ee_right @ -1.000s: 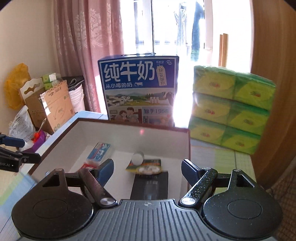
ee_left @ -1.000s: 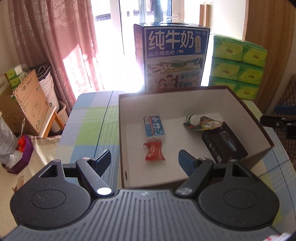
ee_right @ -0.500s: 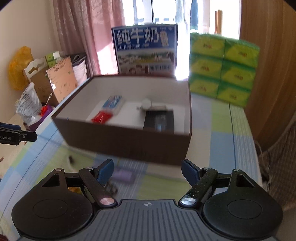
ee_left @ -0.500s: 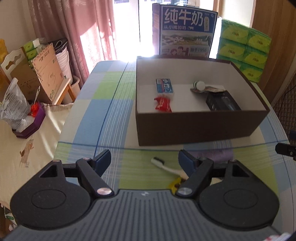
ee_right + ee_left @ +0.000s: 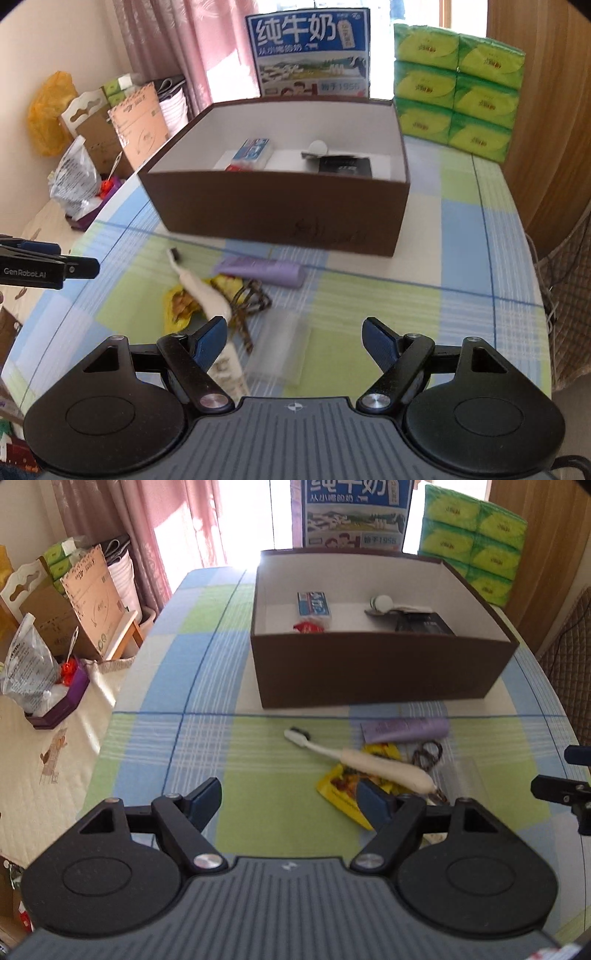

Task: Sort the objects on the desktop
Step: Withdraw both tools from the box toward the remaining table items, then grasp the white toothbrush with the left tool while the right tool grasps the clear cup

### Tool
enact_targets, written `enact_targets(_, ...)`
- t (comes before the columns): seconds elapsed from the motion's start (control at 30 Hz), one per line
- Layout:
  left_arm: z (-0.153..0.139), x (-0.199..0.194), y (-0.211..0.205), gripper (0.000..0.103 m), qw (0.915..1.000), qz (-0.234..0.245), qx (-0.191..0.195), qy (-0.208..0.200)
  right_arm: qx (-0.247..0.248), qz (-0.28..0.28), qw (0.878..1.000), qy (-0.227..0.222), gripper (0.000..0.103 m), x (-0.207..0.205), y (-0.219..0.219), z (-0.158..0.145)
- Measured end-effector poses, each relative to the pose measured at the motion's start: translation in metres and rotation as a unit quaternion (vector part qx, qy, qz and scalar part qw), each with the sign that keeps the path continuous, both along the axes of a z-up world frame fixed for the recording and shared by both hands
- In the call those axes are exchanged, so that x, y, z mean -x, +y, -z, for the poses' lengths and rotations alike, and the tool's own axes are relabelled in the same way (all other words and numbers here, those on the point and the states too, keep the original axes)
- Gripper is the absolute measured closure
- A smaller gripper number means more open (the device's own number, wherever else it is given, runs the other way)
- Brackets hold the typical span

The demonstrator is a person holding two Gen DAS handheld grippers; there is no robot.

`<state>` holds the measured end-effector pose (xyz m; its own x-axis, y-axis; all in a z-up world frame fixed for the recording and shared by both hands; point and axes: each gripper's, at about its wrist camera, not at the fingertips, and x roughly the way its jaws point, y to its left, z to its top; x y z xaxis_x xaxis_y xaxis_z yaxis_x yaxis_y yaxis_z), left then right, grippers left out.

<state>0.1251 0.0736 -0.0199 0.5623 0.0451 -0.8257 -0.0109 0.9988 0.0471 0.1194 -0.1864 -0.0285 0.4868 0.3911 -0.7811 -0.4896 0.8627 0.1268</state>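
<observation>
brown box (image 5: pixel 376 672) sits open on the checked bench (image 5: pixel 258 775); in front lie a white toothbrush (image 5: pixel 369 760), purple tube (image 5: pixel 406 728), yellow packet (image 5: pixel 340 786), all flat.

matt brown cardboard box (image 5: pixel 376 672), woven checked cloth tablecloth (image 5: pixel 192 686), smooth cream plastic toothbrush (image 5: pixel 369 762), glossy yellow foil packet (image 5: pixel 340 786), matt lilac plastic tube (image 5: pixel 266 271)

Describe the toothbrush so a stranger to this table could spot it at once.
Find the brown box on the checked tablecloth. In the clutter before it, the toothbrush lies across a yellow packet, below the purple tube. It alone is cream-white, long, dark-bristled.
</observation>
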Motion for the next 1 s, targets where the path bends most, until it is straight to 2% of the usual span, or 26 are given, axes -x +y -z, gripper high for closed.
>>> enact_targets(0.27,0.009,0.012,-0.002,0.026,0.9999,-0.006,0.005,0.012,0.008,0.006,0.999,0.032,0.025,0.011,-0.004,0.02)
enact_targets(0.6,0.028,0.009,0.005,0.027,0.9992,-0.026,0.008,0.031,0.005,0.03,0.997,0.066,0.025,0.001,-0.01,0.045)
enact_targets(0.9,0.037,-0.005,0.009,0.029,0.9989,-0.029,0.007,0.036,-0.005,0.038,0.997,0.074,0.026,-0.015,-0.009,0.053)
enact_targets(1.0,0.04,-0.008,0.01,0.029,0.9988,-0.028,0.01,0.04,-0.007,0.036,0.997,0.074,0.03,-0.021,-0.004,0.056)
